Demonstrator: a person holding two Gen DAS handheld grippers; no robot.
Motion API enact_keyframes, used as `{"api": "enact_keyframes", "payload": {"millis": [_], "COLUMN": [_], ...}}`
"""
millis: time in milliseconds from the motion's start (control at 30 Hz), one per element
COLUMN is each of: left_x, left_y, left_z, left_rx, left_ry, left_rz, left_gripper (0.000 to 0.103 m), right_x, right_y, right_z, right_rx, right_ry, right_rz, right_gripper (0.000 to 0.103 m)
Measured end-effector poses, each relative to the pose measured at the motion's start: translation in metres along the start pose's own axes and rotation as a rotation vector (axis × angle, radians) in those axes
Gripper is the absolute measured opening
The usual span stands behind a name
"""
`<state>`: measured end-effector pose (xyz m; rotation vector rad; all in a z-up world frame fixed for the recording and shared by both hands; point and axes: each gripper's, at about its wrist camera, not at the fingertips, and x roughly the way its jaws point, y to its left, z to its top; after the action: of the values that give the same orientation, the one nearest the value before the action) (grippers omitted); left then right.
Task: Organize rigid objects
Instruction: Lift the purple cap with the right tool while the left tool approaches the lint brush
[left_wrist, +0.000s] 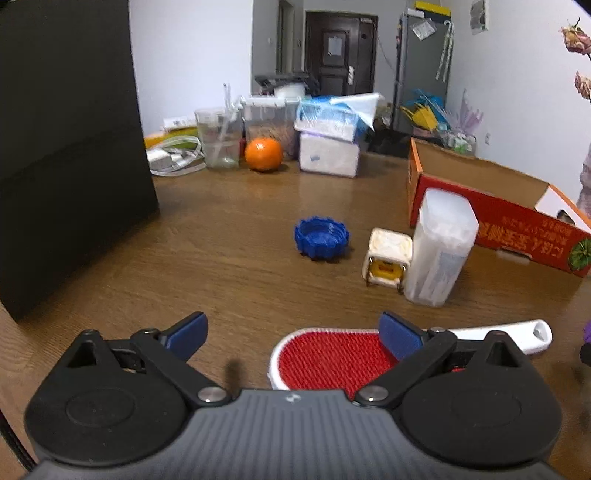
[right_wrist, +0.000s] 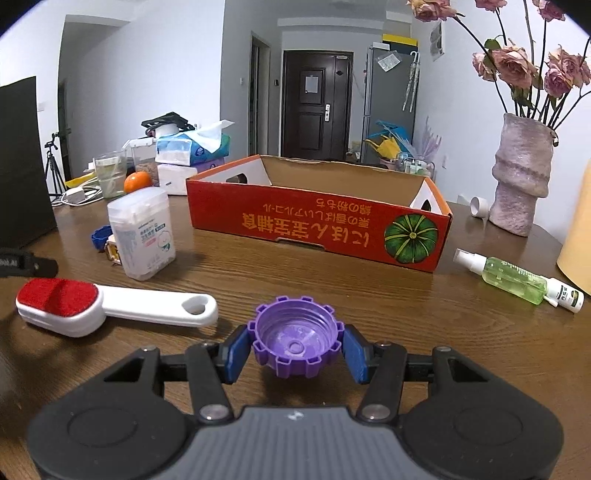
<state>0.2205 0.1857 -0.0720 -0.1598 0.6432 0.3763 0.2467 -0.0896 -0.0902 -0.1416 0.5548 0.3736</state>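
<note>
My right gripper (right_wrist: 295, 350) is shut on a purple ridged cap (right_wrist: 295, 341), open side up, just above the wooden table. My left gripper (left_wrist: 293, 334) is open and empty, its right finger over the red head of a white-handled lint brush (left_wrist: 332, 360), which also shows in the right wrist view (right_wrist: 110, 306). A blue ridged cap (left_wrist: 321, 239), a small white and yellow box (left_wrist: 388, 258) and a clear cotton-swab container (left_wrist: 439, 247) stand ahead of the left gripper. An open red cardboard box (right_wrist: 317, 225) lies beyond the purple cap.
A green spray bottle (right_wrist: 517, 277) lies at the right. A vase of dried roses (right_wrist: 521, 177) stands at back right. An orange (left_wrist: 263, 154), tissue packs (left_wrist: 328, 147), a plastic cup (left_wrist: 218, 140) and a black box (left_wrist: 70, 147) crowd the left and back.
</note>
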Motion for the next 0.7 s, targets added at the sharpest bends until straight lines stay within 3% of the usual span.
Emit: {"api": "enact_keyframes", "payload": {"millis": [333, 467, 700], "left_x": [-0.019, -0.028, -0.035], "left_y": [-0.012, -0.019, -0.026], "left_z": [-0.018, -0.023, -0.029], "left_rx": [0.057, 0.077, 0.097], "left_ry": [-0.016, -0.024, -0.022], "left_rz": [-0.034, -0.063, -0.084], "left_gripper": [0.086, 0.072, 0.069], "right_x": [-0.003, -0.005, -0.009], "right_y": [-0.002, -0.002, -0.005], "right_z": [-0.001, -0.001, -0.002], "right_rx": [0.014, 0.021, 0.034], "right_ry": [-0.002, -0.006, -0.011], "right_rz": [0.006, 0.009, 0.011], "right_gripper": [0.053, 0.053, 0.053]}}
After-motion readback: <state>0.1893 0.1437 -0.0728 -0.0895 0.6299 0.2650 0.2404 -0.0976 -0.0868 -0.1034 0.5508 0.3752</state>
